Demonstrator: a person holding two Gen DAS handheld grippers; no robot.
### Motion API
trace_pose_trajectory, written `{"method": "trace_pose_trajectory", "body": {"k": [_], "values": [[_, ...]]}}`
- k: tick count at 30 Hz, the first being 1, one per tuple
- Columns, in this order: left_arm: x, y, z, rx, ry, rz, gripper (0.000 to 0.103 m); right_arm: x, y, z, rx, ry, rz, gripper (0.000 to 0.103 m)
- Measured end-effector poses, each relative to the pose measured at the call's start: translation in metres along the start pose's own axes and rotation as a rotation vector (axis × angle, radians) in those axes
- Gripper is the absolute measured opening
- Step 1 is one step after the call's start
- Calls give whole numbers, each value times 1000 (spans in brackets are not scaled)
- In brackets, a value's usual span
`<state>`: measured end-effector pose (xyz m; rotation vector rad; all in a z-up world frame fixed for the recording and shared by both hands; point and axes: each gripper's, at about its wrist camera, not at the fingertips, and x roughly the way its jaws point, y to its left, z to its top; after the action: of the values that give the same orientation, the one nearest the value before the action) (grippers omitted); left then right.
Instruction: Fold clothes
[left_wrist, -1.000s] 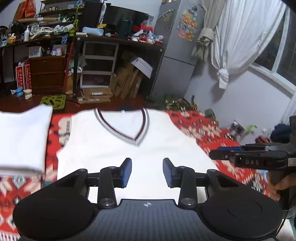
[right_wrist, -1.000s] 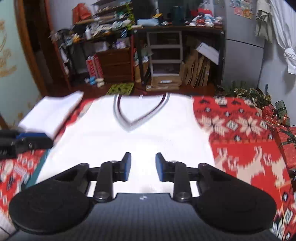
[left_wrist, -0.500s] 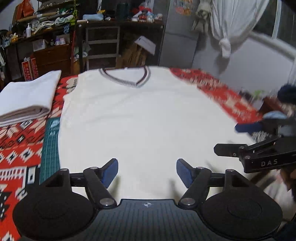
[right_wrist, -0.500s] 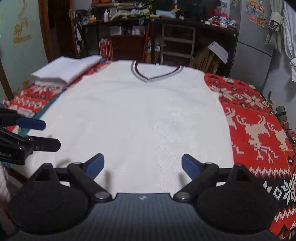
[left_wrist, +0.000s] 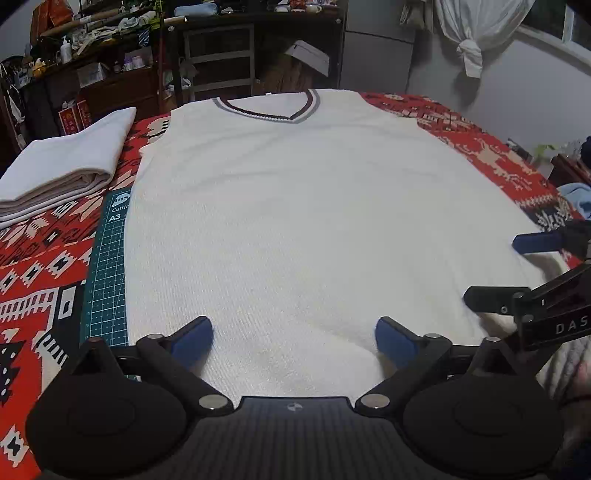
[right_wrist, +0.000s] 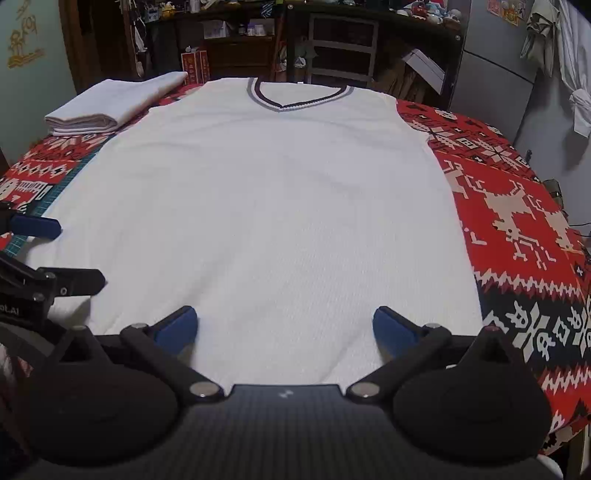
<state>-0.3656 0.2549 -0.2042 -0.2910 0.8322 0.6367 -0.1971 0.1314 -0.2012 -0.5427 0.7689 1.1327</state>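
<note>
A white sleeveless V-neck vest (left_wrist: 303, 206) (right_wrist: 266, 192) with a dark striped collar lies flat, front up, on a red patterned tablecloth (right_wrist: 517, 221). My left gripper (left_wrist: 293, 341) hovers wide open over the vest's near hem, nothing between its blue pads. My right gripper (right_wrist: 284, 330) is open just as wide over the hem, a little further right. Each gripper shows at the edge of the other's view: the right gripper (left_wrist: 532, 266) and the left gripper (right_wrist: 44, 251).
A folded white garment (left_wrist: 70, 162) (right_wrist: 114, 101) lies at the far left of the table. A green cutting mat (left_wrist: 107, 266) shows along the vest's left edge. Cluttered shelves (left_wrist: 214, 62), a grey fridge (right_wrist: 495, 74) and a tied curtain (left_wrist: 469, 44) stand behind the table.
Both grippers have pulled back from mid-vest toward the near hem and tilted down. Their jaws have spread from a narrow gap to wide open. The vest lies as before.
</note>
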Motion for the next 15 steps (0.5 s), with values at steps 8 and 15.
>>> {"method": "trace_pose_trajectory", "body": {"k": [8, 15], "values": [[2, -3, 9, -21, 168, 30, 103, 10, 0, 23, 34, 175, -20, 103], [10, -3, 22, -22, 276, 29, 103, 15, 1, 34, 43, 243, -32, 103]]}}
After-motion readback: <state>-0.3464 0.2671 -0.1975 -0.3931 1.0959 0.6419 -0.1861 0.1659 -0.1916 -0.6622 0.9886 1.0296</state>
